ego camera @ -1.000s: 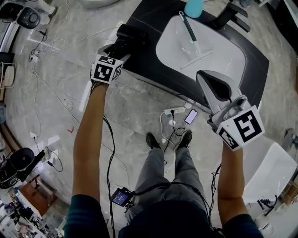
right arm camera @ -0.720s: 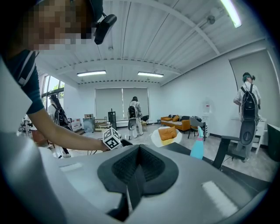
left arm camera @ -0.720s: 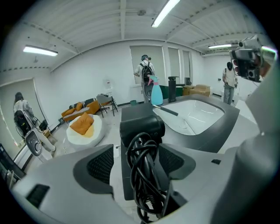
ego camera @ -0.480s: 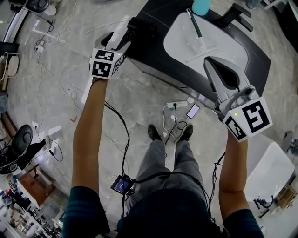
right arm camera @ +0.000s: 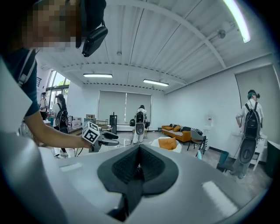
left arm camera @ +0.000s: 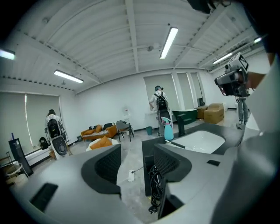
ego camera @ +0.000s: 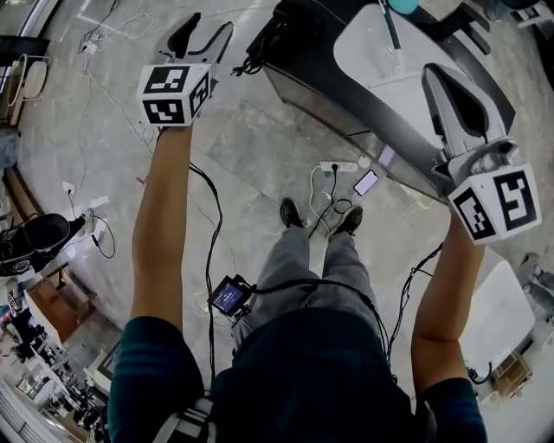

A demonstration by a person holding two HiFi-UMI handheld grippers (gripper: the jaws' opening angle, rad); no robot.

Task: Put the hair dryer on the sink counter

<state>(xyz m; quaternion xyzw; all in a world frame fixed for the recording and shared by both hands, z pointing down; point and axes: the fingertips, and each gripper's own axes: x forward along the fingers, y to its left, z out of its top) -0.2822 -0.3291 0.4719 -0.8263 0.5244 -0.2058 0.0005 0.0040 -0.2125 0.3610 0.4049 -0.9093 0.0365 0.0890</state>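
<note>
The black hair dryer (ego camera: 270,35) lies on the left end of the dark sink counter (ego camera: 312,65), and its cord (left arm camera: 155,188) hangs down over the end. My left gripper (ego camera: 203,30) is off to the left of the counter, apart from the dryer. Its jaws (left arm camera: 138,164) are closing with nothing between them. My right gripper (ego camera: 440,78) hovers over the counter's front right by the white basin (ego camera: 389,60). Those jaws (right arm camera: 136,168) are shut and hold nothing.
A long-handled tool (ego camera: 387,22) lies in the basin, and a teal spray bottle (left arm camera: 168,130) stands at the counter's back. A power strip (ego camera: 339,166), a phone (ego camera: 366,182) and loose cables lie on the floor by my feet. A white tub (ego camera: 498,311) stands to the right. Several people stand across the room.
My left gripper has drawn back to the left from the counter's end, leaving the hair dryer lying there. My right gripper has shifted a little to the right.
</note>
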